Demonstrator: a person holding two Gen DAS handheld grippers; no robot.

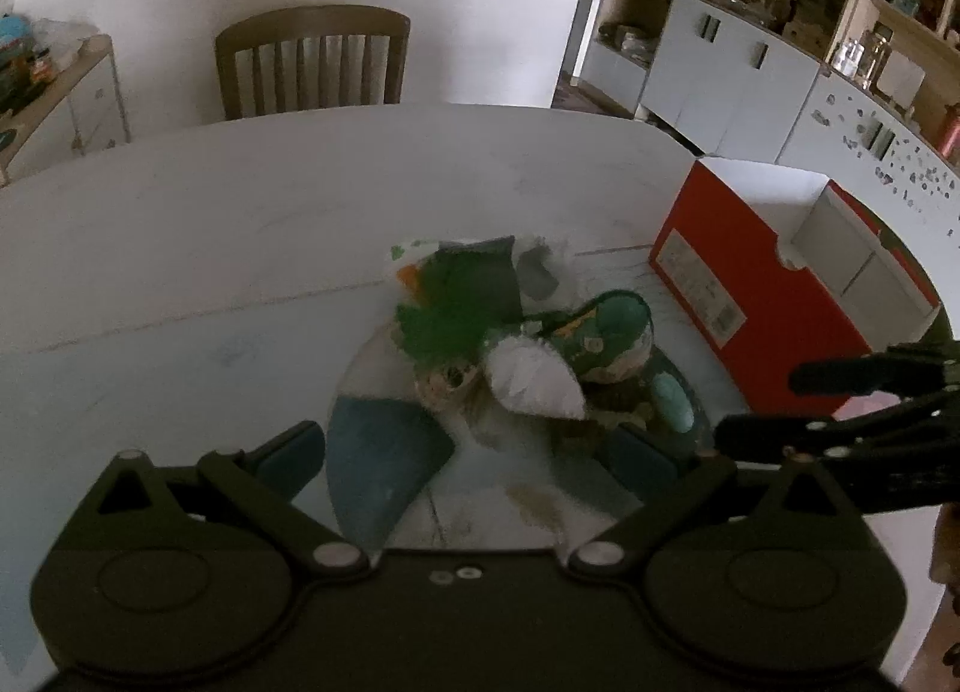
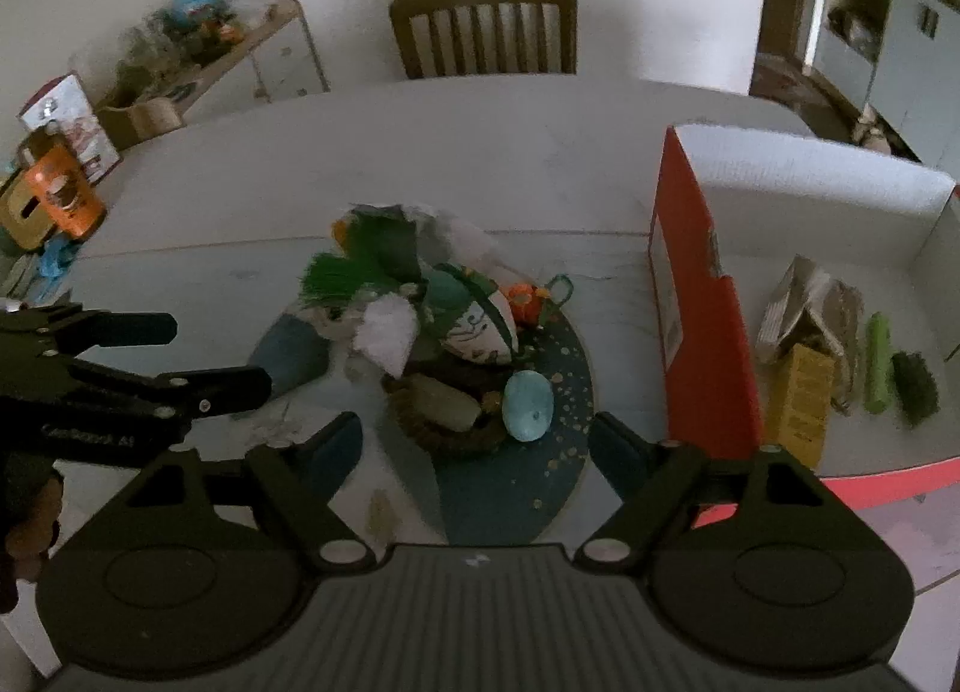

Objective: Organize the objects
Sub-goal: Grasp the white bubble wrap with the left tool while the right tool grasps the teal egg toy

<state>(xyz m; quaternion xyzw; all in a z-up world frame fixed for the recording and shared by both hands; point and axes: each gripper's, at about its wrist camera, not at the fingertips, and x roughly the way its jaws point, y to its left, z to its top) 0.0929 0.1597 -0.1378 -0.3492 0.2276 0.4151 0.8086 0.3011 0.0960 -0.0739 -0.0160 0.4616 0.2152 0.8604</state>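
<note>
A heap of small decorations lies on a round dark teal mat (image 2: pixel 558 368) in the middle of the white table: a green tuft (image 2: pixel 336 278), a white felt piece (image 2: pixel 387 332), a patterned egg (image 2: pixel 480 326), a light blue egg (image 2: pixel 528 405), a brown wreath (image 2: pixel 444 434) and a small orange figure (image 2: pixel 522 299). The heap also shows in the left wrist view (image 1: pixel 516 350). My right gripper (image 2: pixel 477 446) is open and empty, just in front of the heap. My left gripper (image 1: pixel 474 455) is open and empty, also in front of it. An orange box (image 2: pixel 696 320) stands open to the right.
The box holds a paper bundle (image 2: pixel 804 308), a yellow packet (image 2: pixel 801 398), a green stick (image 2: pixel 877 362) and a dark green piece (image 2: pixel 915 389). A wooden chair (image 2: pixel 486 29) stands behind the table. An orange container (image 2: pixel 63 197) sits at the far left. White cabinets (image 1: pixel 750 62) stand at the right.
</note>
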